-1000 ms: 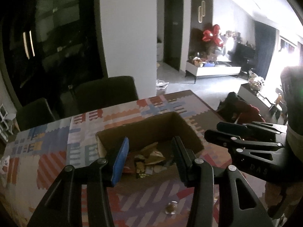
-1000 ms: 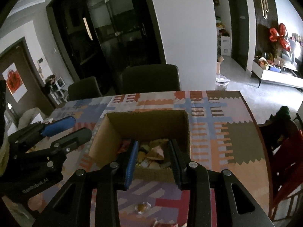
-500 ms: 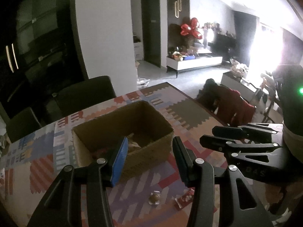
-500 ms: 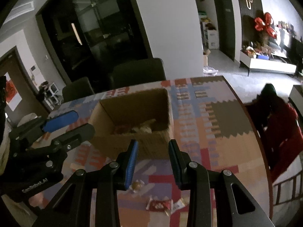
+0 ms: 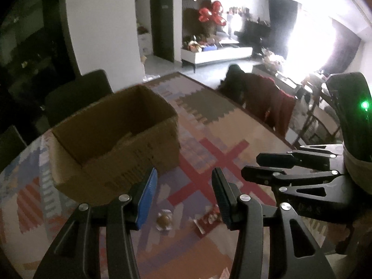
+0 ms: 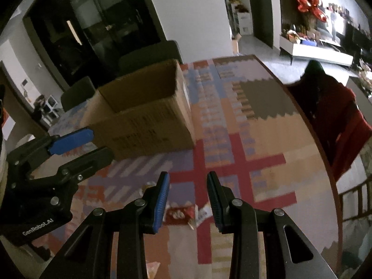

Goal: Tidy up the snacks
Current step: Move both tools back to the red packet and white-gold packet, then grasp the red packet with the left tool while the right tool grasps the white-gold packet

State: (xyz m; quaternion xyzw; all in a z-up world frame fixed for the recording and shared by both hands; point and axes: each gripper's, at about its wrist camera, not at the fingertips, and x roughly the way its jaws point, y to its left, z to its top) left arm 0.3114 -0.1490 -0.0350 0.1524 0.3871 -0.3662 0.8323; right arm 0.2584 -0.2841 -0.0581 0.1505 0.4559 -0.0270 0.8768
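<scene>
An open cardboard box (image 5: pixel 111 144) (image 6: pixel 144 114) stands on the patterned tablecloth (image 5: pixel 220 137), its inside hidden from this low angle. In front of it lie a small round brown wrapped sweet (image 5: pixel 164 219) and a red snack packet (image 5: pixel 208 219) (image 6: pixel 179 214). My left gripper (image 5: pixel 183 195) hangs open above these two, nothing between its fingers. My right gripper (image 6: pixel 187 195) is open just above the red packet, holding nothing. Each gripper shows in the other's view: the right gripper (image 5: pixel 267 165), the left gripper (image 6: pixel 88 144).
Dark chairs (image 5: pixel 76 97) stand behind the table. A red garment (image 6: pixel 344 116) hangs over a chair at the right edge of the table. Another wrapper (image 6: pixel 151 267) lies near the table's front edge. The room beyond is dim, with bright window glare at right.
Both grippers have sunk and pulled back from over the box toward the near table. The box's contents have dropped out of sight, and the sweet and red packet now lie under the fingers.
</scene>
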